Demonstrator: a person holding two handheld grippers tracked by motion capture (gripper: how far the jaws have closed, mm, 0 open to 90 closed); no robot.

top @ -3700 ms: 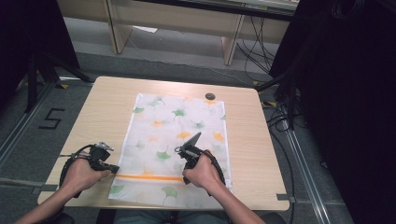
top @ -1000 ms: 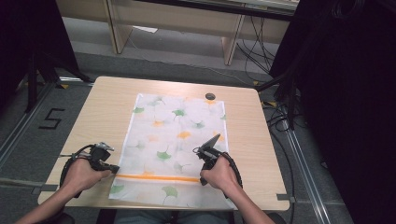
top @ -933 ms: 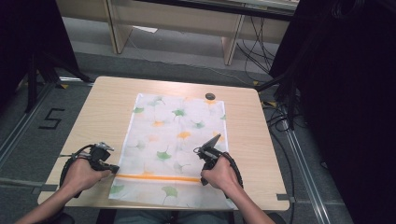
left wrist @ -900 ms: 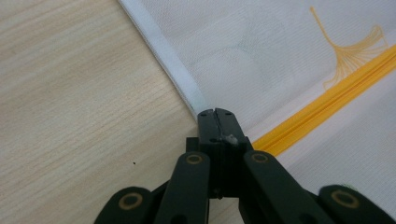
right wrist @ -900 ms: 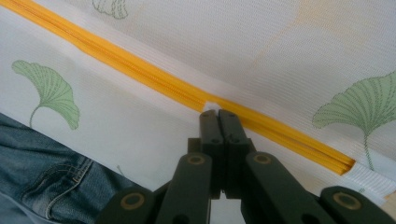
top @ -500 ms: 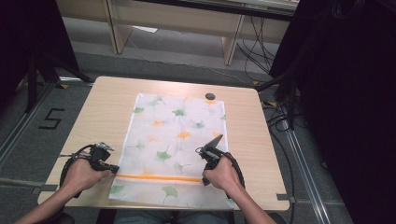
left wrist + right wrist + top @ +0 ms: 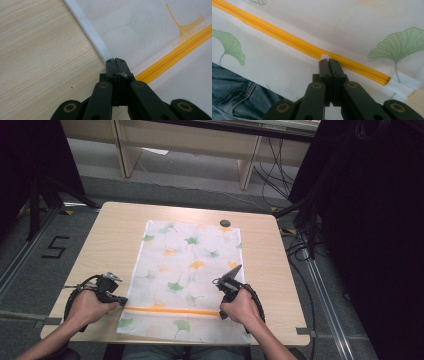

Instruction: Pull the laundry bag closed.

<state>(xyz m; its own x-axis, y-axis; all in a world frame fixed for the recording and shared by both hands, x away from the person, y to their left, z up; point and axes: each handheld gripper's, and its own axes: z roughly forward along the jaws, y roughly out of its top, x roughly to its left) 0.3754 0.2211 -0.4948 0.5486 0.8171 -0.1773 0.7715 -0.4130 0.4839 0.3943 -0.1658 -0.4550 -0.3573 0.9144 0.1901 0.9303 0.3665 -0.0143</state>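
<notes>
Since the earliest frame, the right claw has been shifting toward the right-hand edge of the mesh bag, while the left claw is staying where it was. That bag, white with green and orange ginkgo leaves, is lying flat along the middle of the counter, its near end reaching the counter's front edge by the person's jeans. An orange zipper is running across the bag near that end. In the right gripper view the right claw is sitting with its jaws pressed together, its tips touching the small white zipper pull on the orange zipper; whether they are pinching it cannot be told. In the left gripper view the left claw is likewise pressed together, its tips resting at the bag's white hem just beside the zipper's end. A small dark disc is lying on the counter just beyond the bag's far right corner.
</notes>
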